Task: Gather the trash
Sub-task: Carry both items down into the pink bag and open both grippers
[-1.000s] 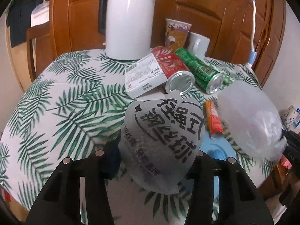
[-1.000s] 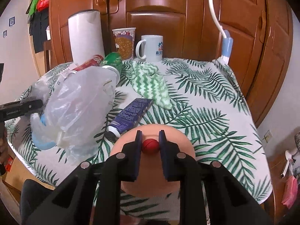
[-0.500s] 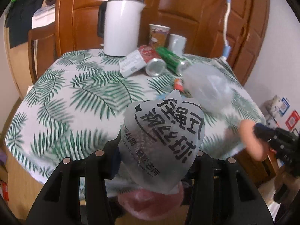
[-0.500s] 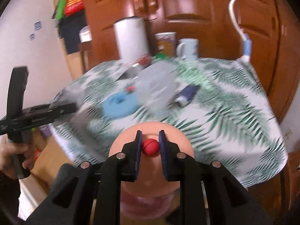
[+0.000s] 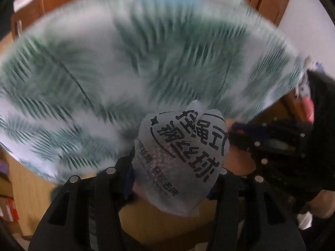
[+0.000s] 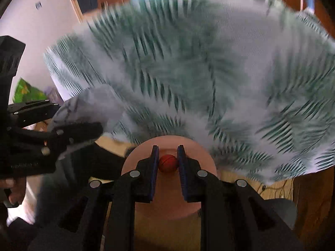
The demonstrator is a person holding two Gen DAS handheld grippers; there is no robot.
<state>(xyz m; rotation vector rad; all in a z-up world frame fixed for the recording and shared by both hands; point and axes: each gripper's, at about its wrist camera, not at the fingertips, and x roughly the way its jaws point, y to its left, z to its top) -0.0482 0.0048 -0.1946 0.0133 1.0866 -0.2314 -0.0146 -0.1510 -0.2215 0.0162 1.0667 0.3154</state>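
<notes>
Two tongs, one in each of my hands, both tipped down past the near edge of the table (image 5: 88, 67), whose cloth of white fabric with green fern fronds is smeared by blur. My left gripper (image 5: 174, 173) pinches a soft, crinkled translucent packet (image 5: 182, 156): rounded like a pouch, printed with bold black characters and a small star, something speckled and wiry showing faintly through the film. The black fingers (image 5: 111, 179) press its sides, and it hangs off the table, just beyond the near edge. To its right, in that same view, my right gripper appears side-on, black and bolted. In the right wrist view, my right gripper (image 6: 168, 163) has its blue-lined pads pressed tight on a small orange-red ball (image 6: 168, 163) with dark seams, which sits on a smooth, matte, peach-pink disc (image 6: 169, 205). That disc also lies past the near edge.
</notes>
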